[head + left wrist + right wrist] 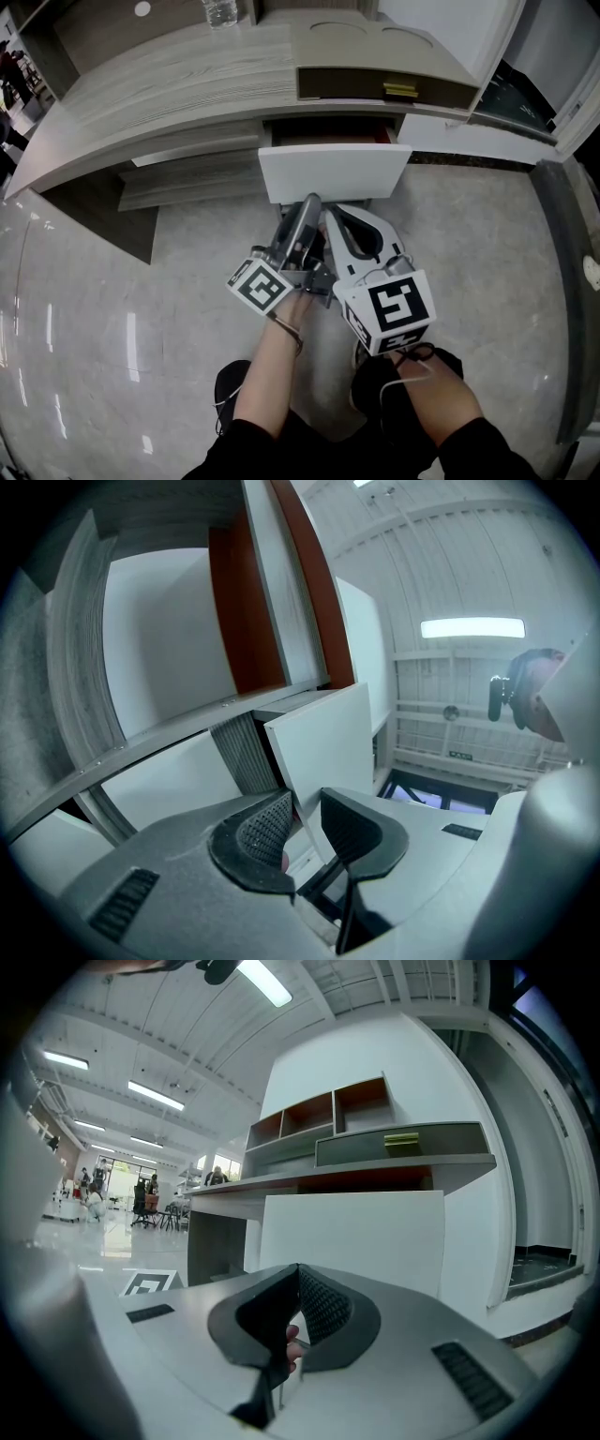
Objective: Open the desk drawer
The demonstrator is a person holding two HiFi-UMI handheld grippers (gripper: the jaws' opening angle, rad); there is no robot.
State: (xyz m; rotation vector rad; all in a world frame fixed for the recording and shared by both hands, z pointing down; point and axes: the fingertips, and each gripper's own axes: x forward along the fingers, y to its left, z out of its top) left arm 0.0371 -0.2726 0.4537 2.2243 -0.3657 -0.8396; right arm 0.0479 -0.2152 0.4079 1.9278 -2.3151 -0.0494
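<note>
Drawer (335, 173) stands partly pulled out from under the desk (187, 84), its white front facing the person. At that front's lower edge the left claw (305, 803) points upward with its jaws part open and the panel's corner between the pads (a thin gap shows on one side, so nothing is clamped). Just beside it, low before the front, the right claw (298, 1274) has its jaws closed on nothing.
</note>
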